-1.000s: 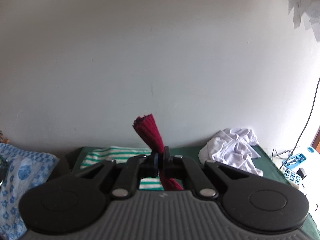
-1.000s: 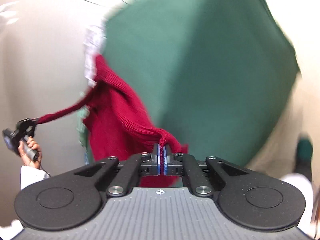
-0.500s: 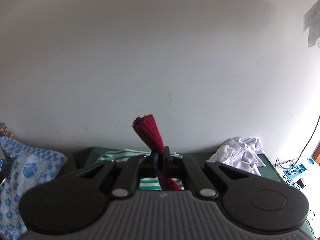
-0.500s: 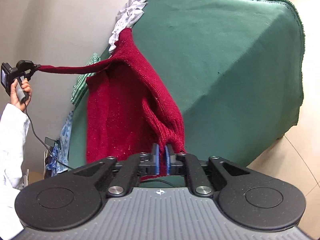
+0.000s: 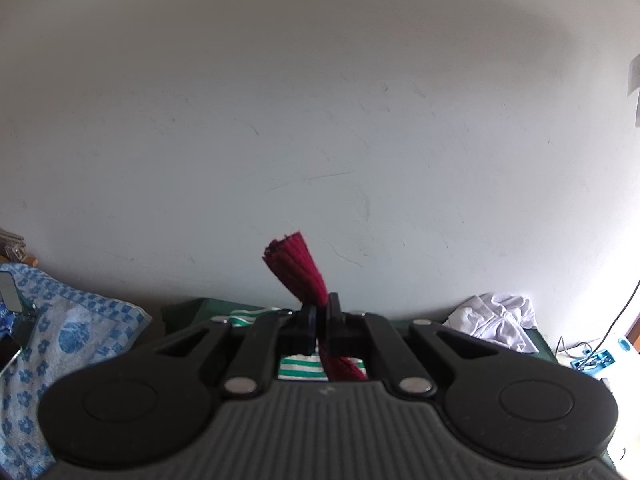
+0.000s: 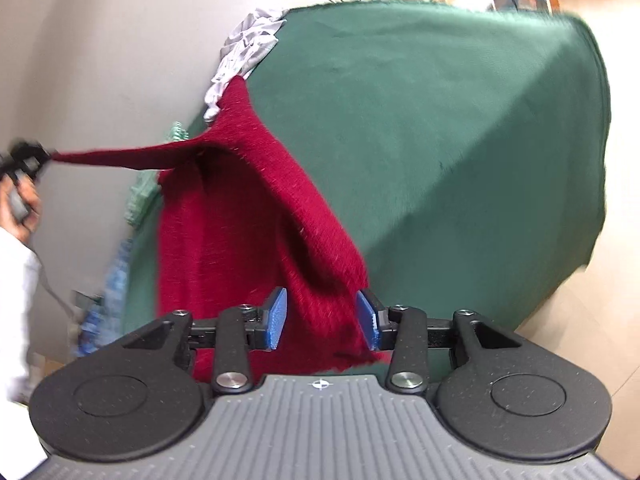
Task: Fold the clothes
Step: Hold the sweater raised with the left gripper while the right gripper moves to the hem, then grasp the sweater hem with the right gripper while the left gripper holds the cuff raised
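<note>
Left tool point(image 5: 322, 322) pressed together on a ribbed cuff of the red knit sweater point(image 6: 256, 232); right tool point(image 6: 322, 322) spread, pads either side of the hem. Sweater strung from that cuff, body draped onto the green-covered bench point(image 6: 440, 140). Likely soft, stretchy, saggy; best gripped at ribbed edges or shoulder seams.

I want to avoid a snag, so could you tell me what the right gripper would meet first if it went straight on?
Probably the red sweater just beyond the open right gripper; the green tablecloth lies beyond.

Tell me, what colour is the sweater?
Dark red sweater, clearest in the right wrist view.
</note>
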